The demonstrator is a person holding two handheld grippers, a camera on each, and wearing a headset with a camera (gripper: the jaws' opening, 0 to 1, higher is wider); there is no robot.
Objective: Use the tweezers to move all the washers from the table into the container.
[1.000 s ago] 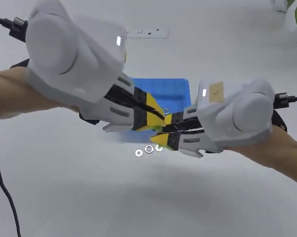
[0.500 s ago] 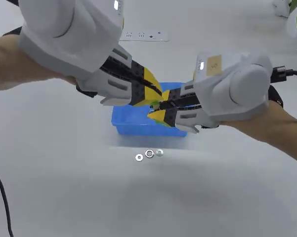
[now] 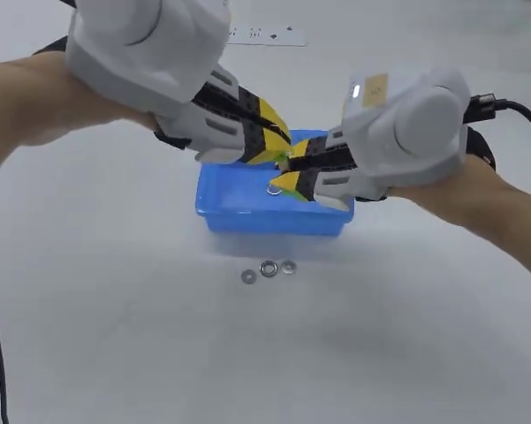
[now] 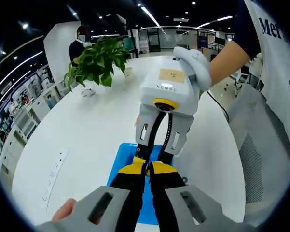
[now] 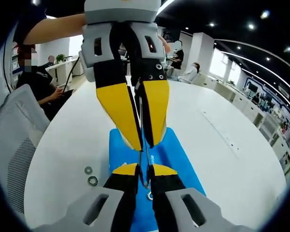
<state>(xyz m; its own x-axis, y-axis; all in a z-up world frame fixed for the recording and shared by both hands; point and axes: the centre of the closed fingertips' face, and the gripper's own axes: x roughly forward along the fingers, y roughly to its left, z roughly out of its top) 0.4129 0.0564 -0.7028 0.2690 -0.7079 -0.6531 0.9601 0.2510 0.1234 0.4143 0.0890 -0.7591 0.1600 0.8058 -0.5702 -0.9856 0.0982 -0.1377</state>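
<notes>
Head view: my left claw [image 3: 278,157] and right claw [image 3: 288,182] meet tip to tip, tilted down over the blue container [image 3: 247,221]. Three washers [image 3: 268,269] lie on the desk [image 3: 115,336] just before it.

Left gripper view: the left claw is clenched.

Right gripper view: both claws pinch the tweezers [image 5: 143,164], with one washer [image 5: 149,195] inside the container.

The left gripper [image 3: 284,156] and right gripper [image 3: 284,175], jaws closed on the tweezers [image 5: 144,162], have risen from just above the three washers [image 3: 269,268] on the table [image 3: 115,336] and moved back to the blue container [image 3: 247,216]. Their tips now sit over its interior, above a single washer [image 3: 274,190].
</notes>
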